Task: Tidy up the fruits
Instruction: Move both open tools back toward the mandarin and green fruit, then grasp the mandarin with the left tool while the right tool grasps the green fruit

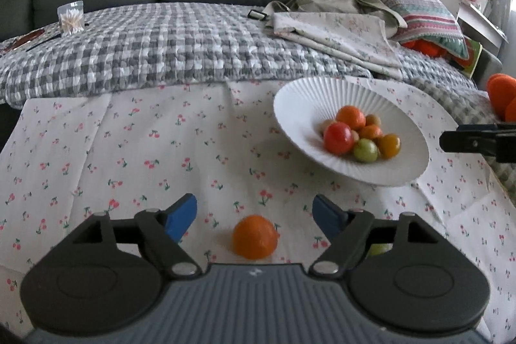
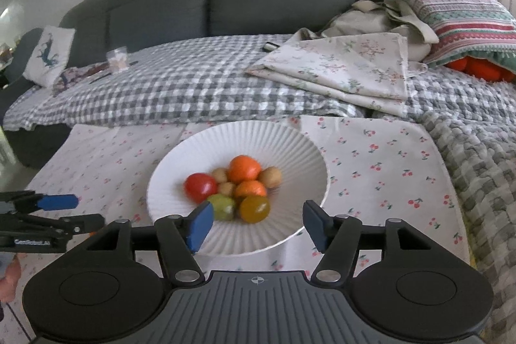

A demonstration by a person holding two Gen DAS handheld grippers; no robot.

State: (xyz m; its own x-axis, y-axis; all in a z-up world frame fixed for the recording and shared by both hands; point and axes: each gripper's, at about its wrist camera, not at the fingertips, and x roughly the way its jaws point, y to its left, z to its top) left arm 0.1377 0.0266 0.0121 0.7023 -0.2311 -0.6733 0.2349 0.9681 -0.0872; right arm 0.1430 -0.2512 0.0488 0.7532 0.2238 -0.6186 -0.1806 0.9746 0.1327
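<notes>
A white ribbed bowl (image 1: pixel 296 105) holds several small fruits: red, orange, green, yellow and tan. It also shows in the right wrist view (image 2: pixel 290 144). A loose orange fruit (image 1: pixel 254 236) lies on the cherry-print cloth (image 1: pixel 129 150) between the blue pads of my open left gripper (image 1: pixel 254 218). A green fruit (image 1: pixel 380 249) peeks out behind the left gripper's right finger. My right gripper (image 2: pixel 258 221) is open and empty, hovering over the bowl's near rim. The left gripper also shows at the left edge of the right wrist view (image 2: pixel 61 208).
A grey checked blanket (image 1: pixel 161 54) covers the sofa seat behind the cloth. Folded floral fabric (image 1: pixel 338 31), a striped pillow (image 1: pixel 419 5) and orange items (image 1: pixel 503 92) lie at the right. A clear box of cotton swabs (image 1: pixel 71 16) stands at the back left.
</notes>
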